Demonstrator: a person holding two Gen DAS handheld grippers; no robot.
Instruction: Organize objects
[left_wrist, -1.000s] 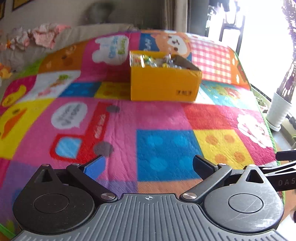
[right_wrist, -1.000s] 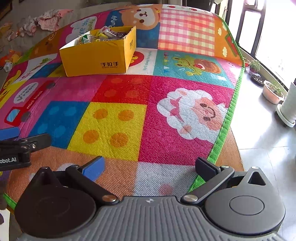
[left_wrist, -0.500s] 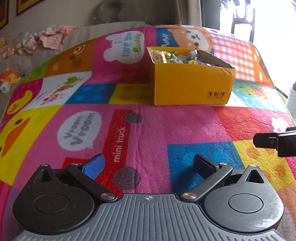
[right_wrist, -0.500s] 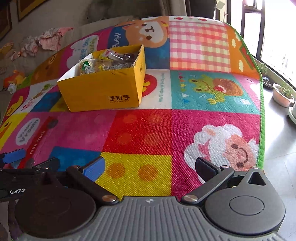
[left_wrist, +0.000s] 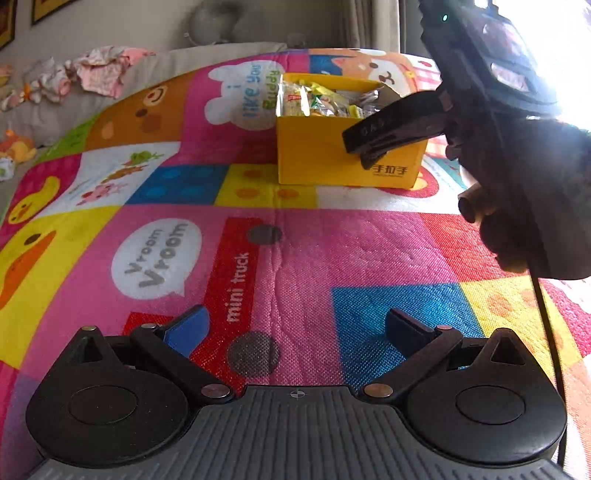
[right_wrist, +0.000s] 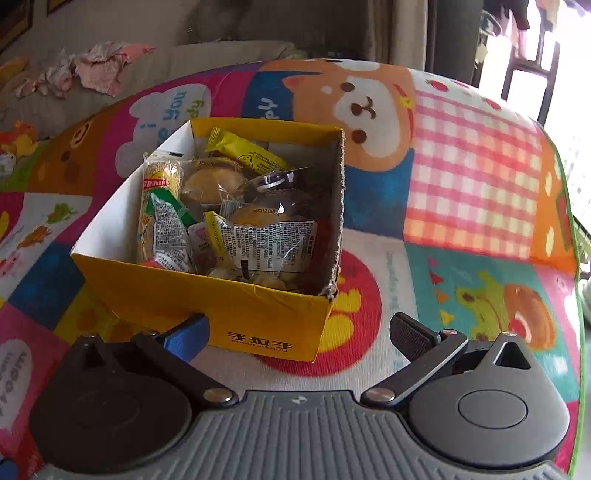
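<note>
The yellow cardboard box (right_wrist: 207, 306) sits on the patchwork play mat (right_wrist: 461, 206), directly ahead of our right gripper (right_wrist: 299, 332) and close to it; its near wall fills the space between our two fingers, though neither finger touches it. Our right jaws stand wide and hold nothing. The box has no lid, and its right wall shows a rough, torn top edge (right_wrist: 341, 206). To the right of that gripper the mat runs bare out to its green border (right_wrist: 576, 332).

From our left gripper (left_wrist: 295, 328) the same box (left_wrist: 314, 158) lies well ahead and a little right, with a long stretch of bare mat (left_wrist: 314, 258) between. Those jaws are also wide and empty. Up on the right of that view, our right gripper (left_wrist: 391, 125) hangs in front of the box's upper edge, held by a hand (left_wrist: 532, 206), with a dark cable (left_wrist: 546, 332) trailing down from it.

We count one box and two grippers. Inside the box lies a loose heap of wrapped snacks (right_wrist: 229, 218): one long yellow wrapper (right_wrist: 243, 153) near the far wall, one green-and-clear packet (right_wrist: 162, 206) along the left wall, and several clear bags of round yellowish pastries in the middle. We cannot count the heap exactly because the packets overlap.

Beyond the mat, crumpled pink cloth (right_wrist: 99, 68) lies on a grey surface.
</note>
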